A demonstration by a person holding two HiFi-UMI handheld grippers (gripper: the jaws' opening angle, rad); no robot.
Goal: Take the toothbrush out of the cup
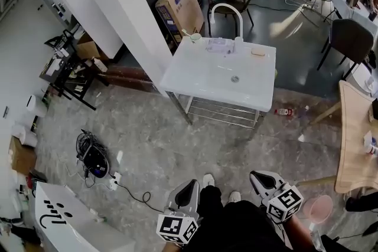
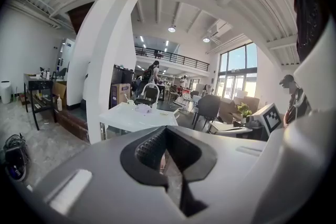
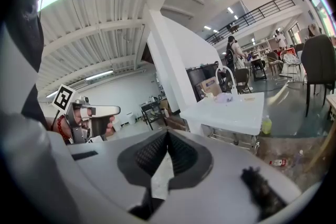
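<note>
Left hand-held gripper [image 1: 190, 187] & right hand-held gripper [image 1: 260, 177] clenched, empty. Cup [image 1: 195, 37] well ahead at far-left corner of bench [image 1: 201, 77], nearer the left; toothbrush too small to see

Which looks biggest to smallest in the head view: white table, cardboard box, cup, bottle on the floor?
1. white table
2. cardboard box
3. cup and bottle: both tiny and about alike, so not ranked; the cup also sits farther from the camera.
</note>
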